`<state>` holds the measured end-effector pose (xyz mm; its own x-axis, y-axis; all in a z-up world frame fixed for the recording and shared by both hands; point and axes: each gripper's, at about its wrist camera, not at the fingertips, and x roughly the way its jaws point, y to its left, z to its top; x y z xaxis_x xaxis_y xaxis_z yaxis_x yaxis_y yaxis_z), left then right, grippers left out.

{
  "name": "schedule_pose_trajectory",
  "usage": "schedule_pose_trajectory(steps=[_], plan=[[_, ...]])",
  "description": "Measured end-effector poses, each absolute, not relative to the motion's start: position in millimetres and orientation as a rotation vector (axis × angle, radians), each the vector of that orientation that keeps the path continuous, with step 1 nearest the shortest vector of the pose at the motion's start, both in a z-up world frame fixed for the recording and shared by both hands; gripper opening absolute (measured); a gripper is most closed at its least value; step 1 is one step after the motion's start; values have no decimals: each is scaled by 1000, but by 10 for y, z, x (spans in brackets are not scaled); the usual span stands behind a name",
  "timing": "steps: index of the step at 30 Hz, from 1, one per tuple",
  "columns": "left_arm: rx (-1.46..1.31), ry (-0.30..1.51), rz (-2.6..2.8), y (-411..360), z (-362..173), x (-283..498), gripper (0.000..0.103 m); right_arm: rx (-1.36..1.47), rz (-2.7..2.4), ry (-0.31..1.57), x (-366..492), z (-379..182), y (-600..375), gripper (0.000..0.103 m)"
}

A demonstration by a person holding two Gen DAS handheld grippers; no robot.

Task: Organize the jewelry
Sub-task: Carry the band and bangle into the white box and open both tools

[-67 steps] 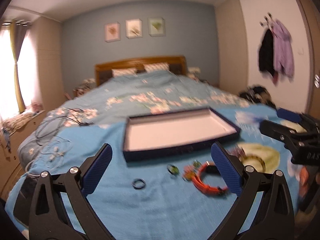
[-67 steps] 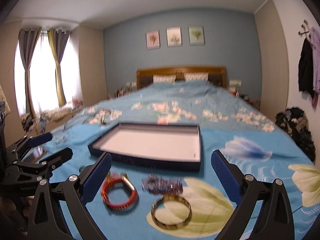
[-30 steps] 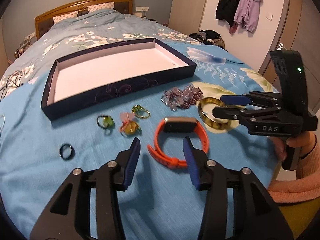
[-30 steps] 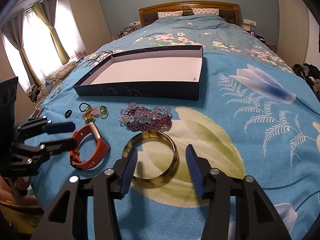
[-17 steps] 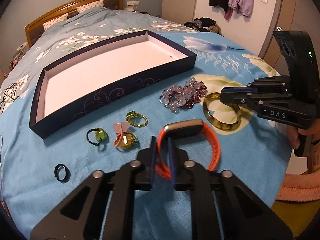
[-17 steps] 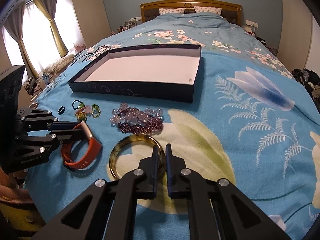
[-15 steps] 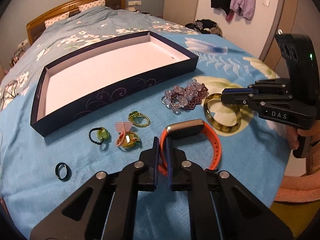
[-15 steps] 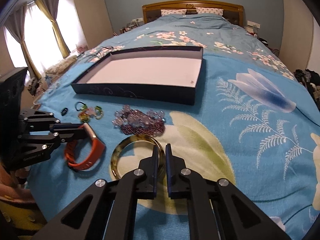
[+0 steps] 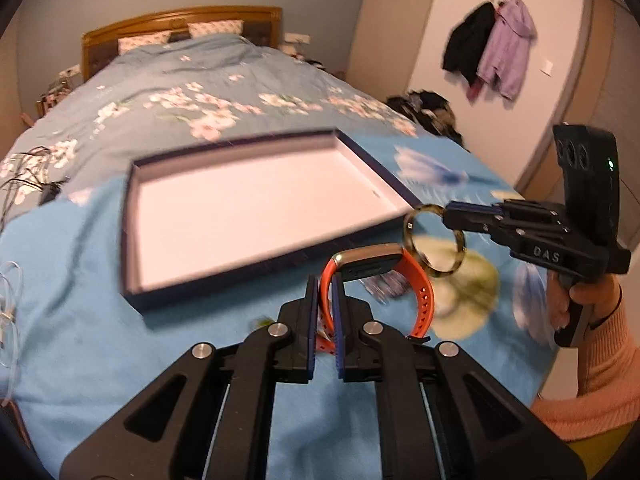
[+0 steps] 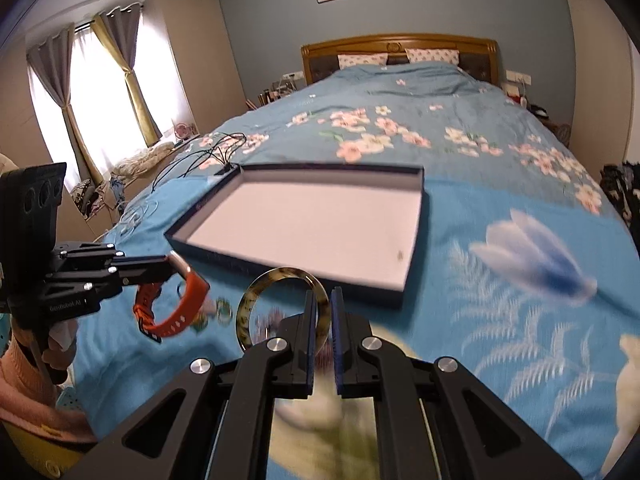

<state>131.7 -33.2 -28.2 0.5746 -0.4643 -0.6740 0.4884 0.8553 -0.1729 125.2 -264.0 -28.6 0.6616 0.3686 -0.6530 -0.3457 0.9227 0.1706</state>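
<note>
My left gripper is shut on the strap of an orange watch band, held up off the blue bedspread. My right gripper is shut on the rim of a tortoiseshell bangle, also lifted clear of the bed. The bangle and the right gripper show at the right of the left wrist view; the orange band and the left gripper appear at the left of the right wrist view. A dark blue shallow box with a white floor lies open just beyond both, box rim.
A purple bead string and small rings lie blurred on the bedspread below the held pieces. Cables lie at the bed's left side. Coats hang on the right wall. A hand in a pink sleeve holds the right gripper.
Both grippers shut, the left on the orange band and the right on the bangle, then lifted them off the bedspread and moved toward the box.
</note>
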Motion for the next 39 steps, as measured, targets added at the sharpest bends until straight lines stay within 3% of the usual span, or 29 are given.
schedule_pose_trajectory(steps=[15, 39], plan=[[24, 743, -388, -119, -68, 2401, 7, 35, 377, 733, 2522, -146, -2376, 6], [15, 961, -258, -305, -697, 3723, 8, 11, 283, 944, 3425, -642, -2208, 6]])
